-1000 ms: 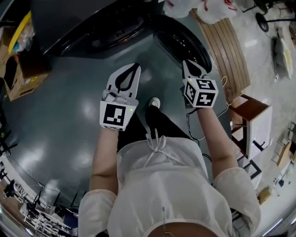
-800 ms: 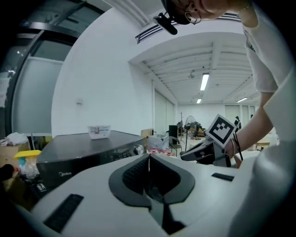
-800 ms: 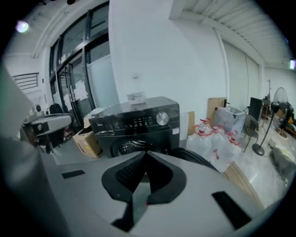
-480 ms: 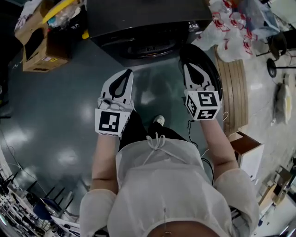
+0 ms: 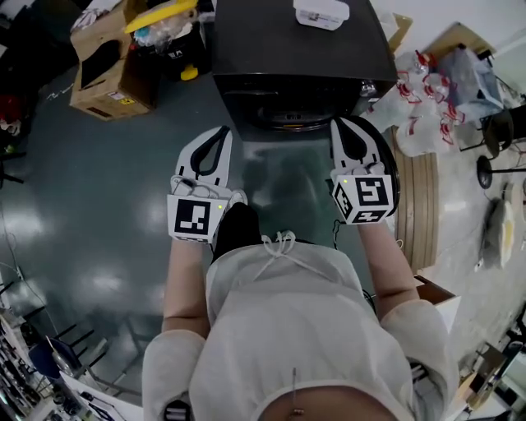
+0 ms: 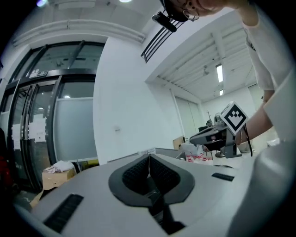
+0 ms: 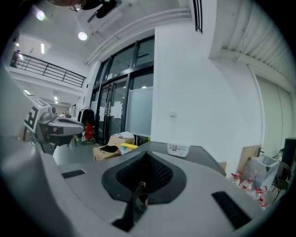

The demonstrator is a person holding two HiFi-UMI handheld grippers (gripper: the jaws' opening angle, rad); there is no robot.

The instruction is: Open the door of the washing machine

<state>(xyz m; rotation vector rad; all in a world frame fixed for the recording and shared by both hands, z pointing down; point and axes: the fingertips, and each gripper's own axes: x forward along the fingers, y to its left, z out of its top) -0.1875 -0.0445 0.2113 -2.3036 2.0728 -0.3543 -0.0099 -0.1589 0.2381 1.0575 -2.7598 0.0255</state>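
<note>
In the head view the dark washing machine (image 5: pixel 304 57) stands at the top. Its drum opening (image 5: pixel 288 115) shows at the front, and the round door (image 5: pixel 389 161) is swung out to the right of it. My right gripper (image 5: pixel 339 125) is shut and empty, held over the door's near side and pointing at the machine. My left gripper (image 5: pixel 222 133) is also shut and empty, over the floor left of the opening. The left gripper view shows closed jaws (image 6: pixel 149 156) and the right gripper (image 6: pixel 217 136). In the right gripper view the closed jaws (image 7: pixel 147 153) point at the machine's top (image 7: pixel 196 155).
A white box (image 5: pixel 322 12) lies on the machine's top. Cardboard boxes (image 5: pixel 107 74) stand at the left. Plastic bags with red print (image 5: pixel 419 107) and a slatted wooden board (image 5: pixel 423 205) are at the right. Below me are my own body and a shoe (image 5: pixel 237 197).
Both grippers have risen and now point more level at the machine. The machine has shifted towards the top of the head view. Both pairs of jaws stayed shut.
</note>
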